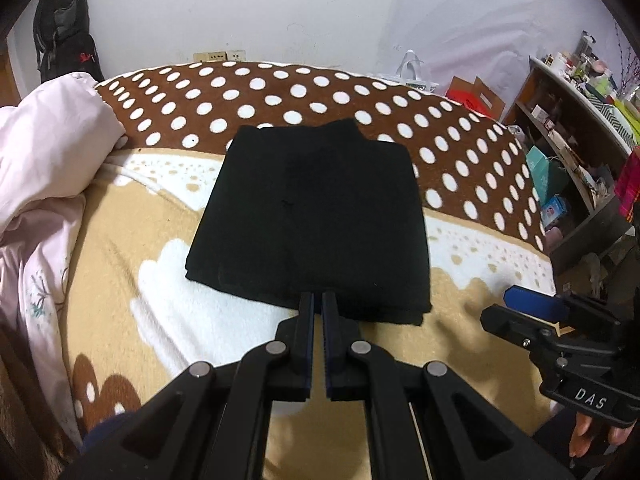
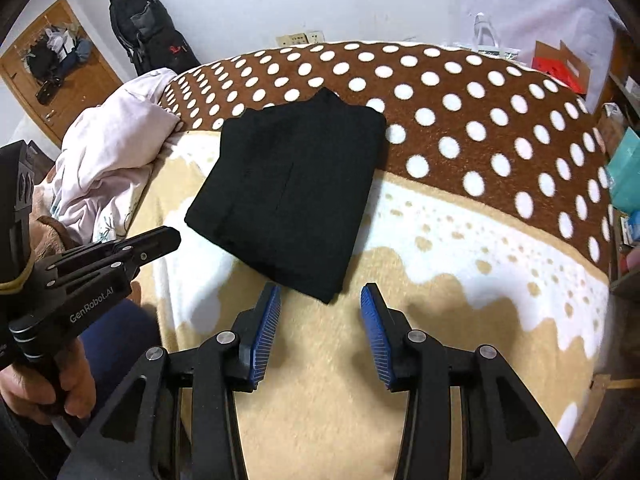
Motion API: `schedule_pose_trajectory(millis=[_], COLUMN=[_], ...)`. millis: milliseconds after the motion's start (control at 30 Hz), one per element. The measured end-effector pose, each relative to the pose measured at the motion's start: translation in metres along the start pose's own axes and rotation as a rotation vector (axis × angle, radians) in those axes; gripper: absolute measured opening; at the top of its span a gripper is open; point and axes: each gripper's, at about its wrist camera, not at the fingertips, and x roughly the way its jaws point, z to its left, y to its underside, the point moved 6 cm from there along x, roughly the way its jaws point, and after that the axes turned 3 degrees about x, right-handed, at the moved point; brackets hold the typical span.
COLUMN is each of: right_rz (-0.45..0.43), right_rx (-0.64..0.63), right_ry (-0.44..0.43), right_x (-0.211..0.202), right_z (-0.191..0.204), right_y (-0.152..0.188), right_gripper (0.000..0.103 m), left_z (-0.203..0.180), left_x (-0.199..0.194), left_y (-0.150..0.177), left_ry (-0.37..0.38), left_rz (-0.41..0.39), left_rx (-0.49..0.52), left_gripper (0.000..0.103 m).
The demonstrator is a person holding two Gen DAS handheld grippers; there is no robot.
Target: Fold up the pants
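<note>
The black pants (image 1: 316, 216) lie folded into a compact rectangle on the bed blanket (image 1: 192, 320); they also show in the right wrist view (image 2: 292, 196). My left gripper (image 1: 318, 298) is shut and empty, its tips just at the near edge of the pants. In the right wrist view it shows at the left (image 2: 168, 238), held above the blanket, clear of the pants. My right gripper (image 2: 320, 300) is open and empty, hovering just short of the pants' near corner. It shows in the left wrist view at the right (image 1: 516, 304).
A crumpled pale pink quilt (image 1: 48, 168) lies at the bed's left side. The blanket's brown polka-dot part (image 1: 320, 92) covers the far half. A cluttered shelf (image 1: 576, 128) stands on the right. A black backpack (image 2: 148, 28) hangs on the far wall.
</note>
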Motion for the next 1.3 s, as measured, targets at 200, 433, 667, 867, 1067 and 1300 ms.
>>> schedule_pose_trajectory(millis=[200,433,667,867,1067,1300], right_rz=[-0.019,-0.037,-0.039,-0.023,0.004,0.026], right_rx=[-0.004,-0.057,-0.062,-0.092,-0.111,-0.13], right_ry=[0.007,0.015,0.015,0.022,0.028,0.034], right_x=[-0.016,-0.028,-0.029,-0.02,-0.009,-0.002], right_z=[0.013,0.033,0.043,0.053,0.058,0.061], right_y=[0.015,0.025,0.026,0.024,0.028,0.032], right_gripper=[0.043,0.043,0.044,0.044,0.044,0.044], left_z=[-0.004,-0.005,-0.002,0.004,0.009,0.013], left_x=[-0.021,-0.034,-0.04,-0.031,-0.021,-0.017], left_y=[0.007,0.016,0.018,0.022,0.027,0.028], left_ry=[-0.016,-0.039,-0.046,-0.052,-0.055,-0.057], left_rz=[-0.032,-0.051,-0.065,-0.052,-0.037,-0.027], left_rx=[0.002,0.009,0.004,-0.013,-0.032,-0.043], left_gripper=[0.005,0.005,0.005,0.005,0.005,0.005])
